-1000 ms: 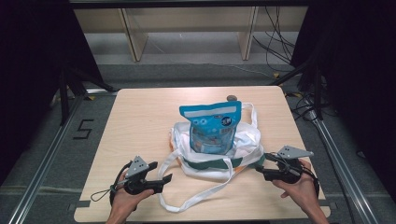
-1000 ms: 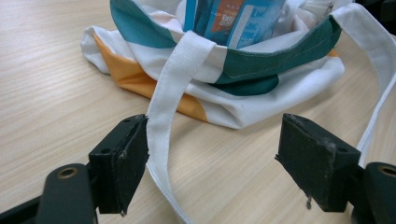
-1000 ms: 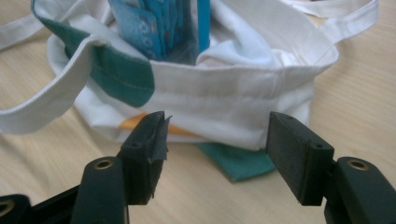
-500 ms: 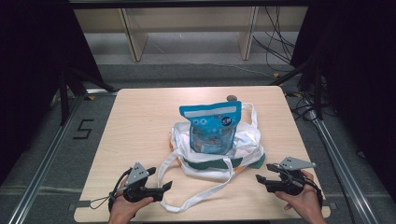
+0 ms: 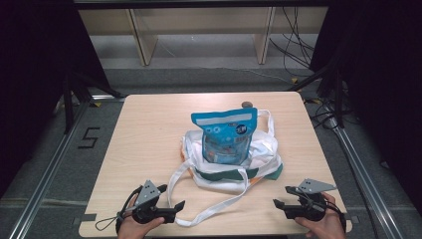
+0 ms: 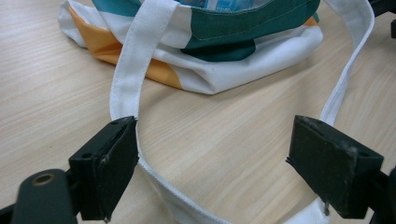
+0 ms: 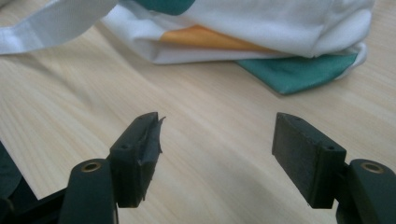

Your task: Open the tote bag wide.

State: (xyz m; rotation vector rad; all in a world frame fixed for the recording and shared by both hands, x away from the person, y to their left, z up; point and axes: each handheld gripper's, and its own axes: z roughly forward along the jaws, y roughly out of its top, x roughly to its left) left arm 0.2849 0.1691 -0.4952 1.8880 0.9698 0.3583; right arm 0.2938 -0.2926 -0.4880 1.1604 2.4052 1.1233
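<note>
Both tongs wide, just opening: left tongs [image 5: 174, 208] astride bag strap [image 6: 126, 79], right tongs [image 5: 280, 198] over bare table [image 5: 149, 124] near front edge

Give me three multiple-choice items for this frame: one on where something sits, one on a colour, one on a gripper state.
1. Where is the blue snack pouch?
A. Standing in the white tote bag
B. Lying flat on bare table wood
C. Held in a gripper

2. What colour is the tote bag's long strap?
A. Green
B. White
C. Orange

3. How does the left hand-held gripper stand?
A. Shut on the strap
B. Shut on nothing
C. Open, with the strap lying between its jaws

Answers: 1 A, the pouch rises upright from the bag's mouth in the high view. 2 B, the strap looping toward the gripper is plain white. 3 C, the jaws stand wide apart and no pad presses the strap.
</note>
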